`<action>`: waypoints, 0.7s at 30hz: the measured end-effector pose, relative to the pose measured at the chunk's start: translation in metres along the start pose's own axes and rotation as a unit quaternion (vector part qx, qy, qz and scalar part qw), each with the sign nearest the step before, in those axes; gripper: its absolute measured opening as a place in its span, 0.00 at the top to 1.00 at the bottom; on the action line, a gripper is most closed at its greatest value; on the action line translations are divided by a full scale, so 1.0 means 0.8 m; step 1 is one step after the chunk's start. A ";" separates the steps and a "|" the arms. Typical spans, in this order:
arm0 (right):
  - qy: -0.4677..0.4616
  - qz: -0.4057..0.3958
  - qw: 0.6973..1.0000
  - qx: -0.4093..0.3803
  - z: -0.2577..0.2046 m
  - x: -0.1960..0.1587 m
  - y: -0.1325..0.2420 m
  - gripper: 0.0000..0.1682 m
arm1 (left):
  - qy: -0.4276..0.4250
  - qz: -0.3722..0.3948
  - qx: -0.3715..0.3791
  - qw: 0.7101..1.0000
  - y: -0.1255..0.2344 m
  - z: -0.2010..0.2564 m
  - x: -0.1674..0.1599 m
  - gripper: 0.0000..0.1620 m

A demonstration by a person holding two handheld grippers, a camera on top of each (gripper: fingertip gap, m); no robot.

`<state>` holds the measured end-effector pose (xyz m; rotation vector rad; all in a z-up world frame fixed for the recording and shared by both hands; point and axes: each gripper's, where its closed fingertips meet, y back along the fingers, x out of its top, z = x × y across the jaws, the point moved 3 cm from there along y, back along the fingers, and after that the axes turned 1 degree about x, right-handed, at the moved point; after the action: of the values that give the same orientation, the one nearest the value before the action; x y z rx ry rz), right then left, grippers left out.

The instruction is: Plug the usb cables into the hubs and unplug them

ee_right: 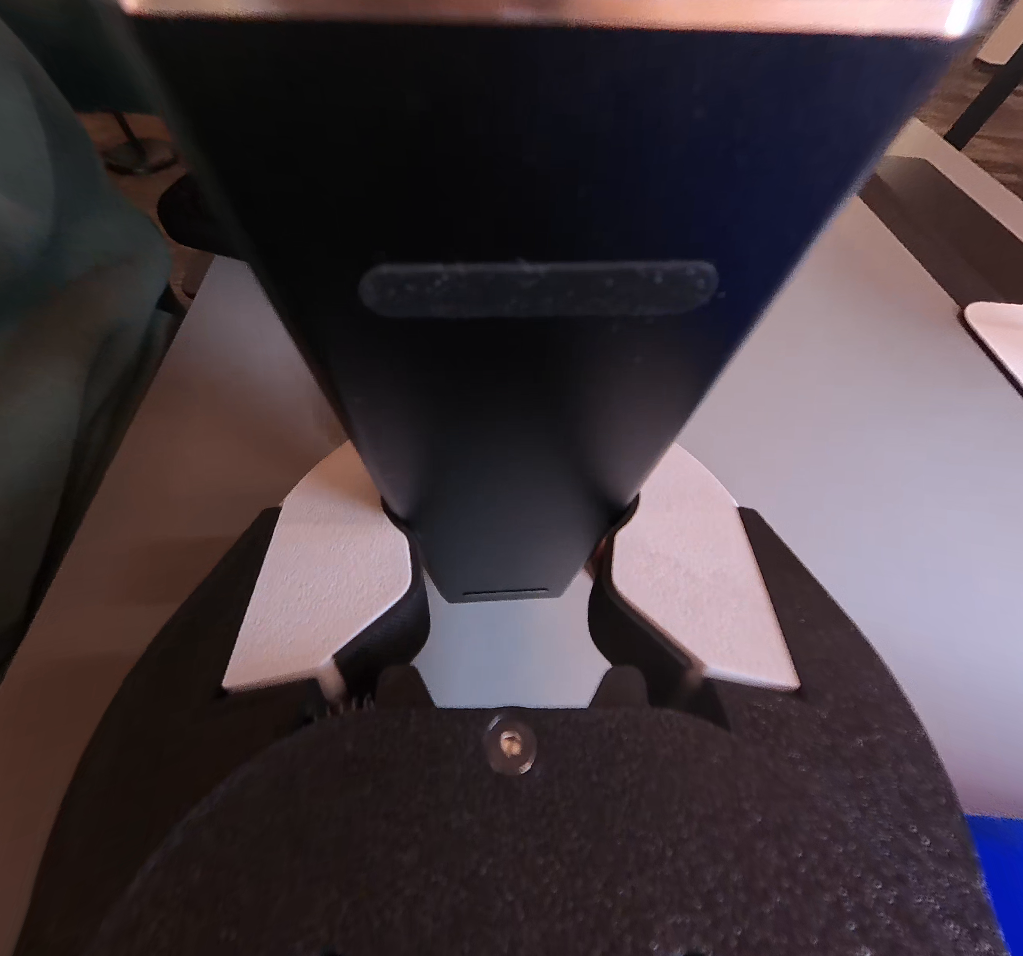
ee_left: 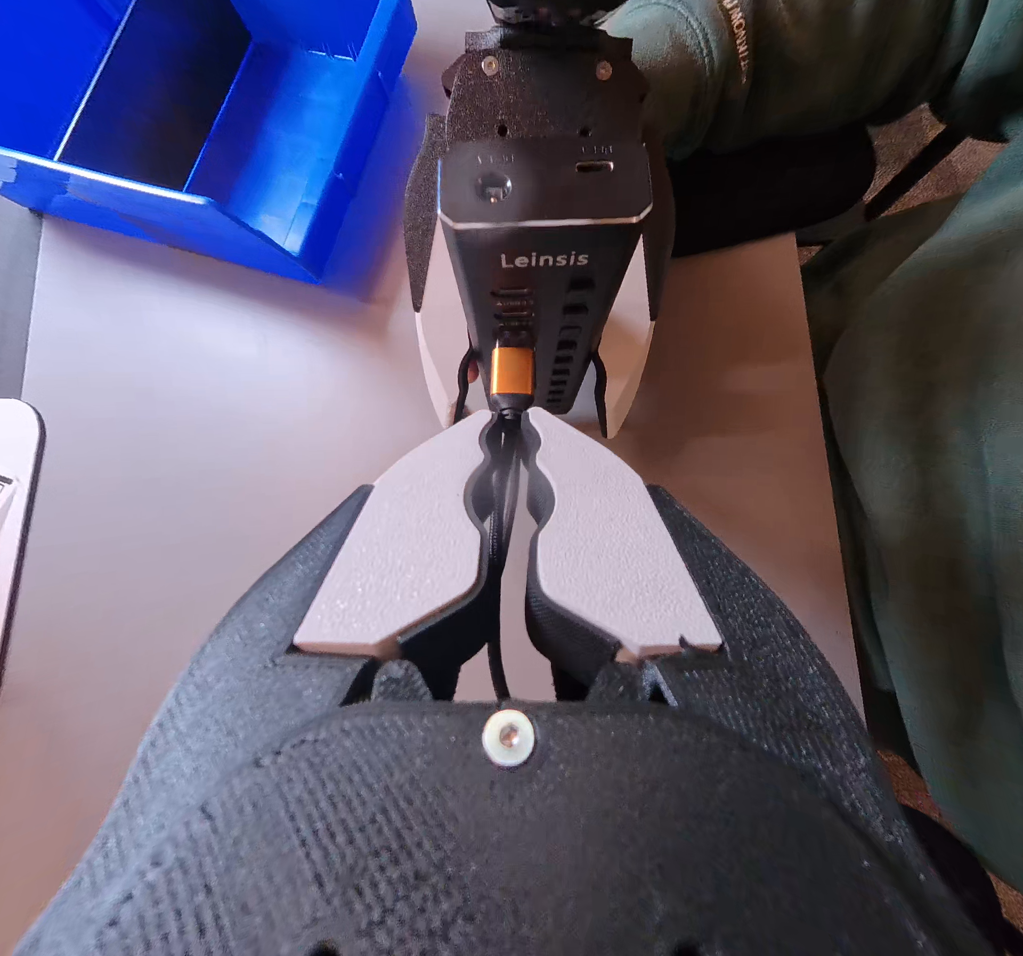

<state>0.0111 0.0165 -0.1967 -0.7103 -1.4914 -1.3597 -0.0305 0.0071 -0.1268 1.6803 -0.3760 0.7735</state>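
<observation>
A black USB hub (ee_left: 545,232) with rows of ports is held above the table between the fingers (ee_left: 636,370) of my right gripper, which faces me in the left wrist view. An orange USB plug (ee_left: 512,372) sits with its metal end in a lower port of the hub. My left gripper (ee_left: 509,417) is shut on the black cable (ee_left: 501,542) just behind the plug. In the right wrist view my right gripper (ee_right: 509,464) is shut on the narrow end of the hub (ee_right: 526,182), whose dark underside with a rubber strip fills the view. The plug is hidden there.
A blue divided bin (ee_left: 194,88) stands at the back left on the pale table (ee_left: 194,404). A white flat object (ee_left: 14,487) lies at the left edge. A person's green sleeve (ee_left: 830,44) is on the right, beyond the table edge. About 6 cm separates my left fingertips from my right.
</observation>
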 end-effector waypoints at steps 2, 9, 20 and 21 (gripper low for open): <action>0.001 -0.001 1.000 -0.006 0.001 0.000 0.001 0.58 | 0.010 0.014 -0.005 1.000 -0.002 0.000 -0.001 0.96; 0.024 -0.037 0.999 -0.029 0.002 -0.005 0.000 0.58 | 0.014 0.047 -0.020 0.999 -0.008 0.003 -0.005 0.96; 0.034 -0.033 0.998 -0.044 -0.002 0.002 -0.005 0.57 | -0.010 0.045 -0.001 0.999 -0.003 0.008 0.005 0.96; 0.036 -0.031 0.998 -0.044 -0.003 0.004 -0.004 0.57 | -0.012 0.047 0.000 0.999 -0.002 0.009 0.006 0.96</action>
<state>0.0078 0.0133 -0.1951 -0.6683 -1.4128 -1.4899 -0.0238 0.0015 -0.1252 1.6826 -0.4742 0.8227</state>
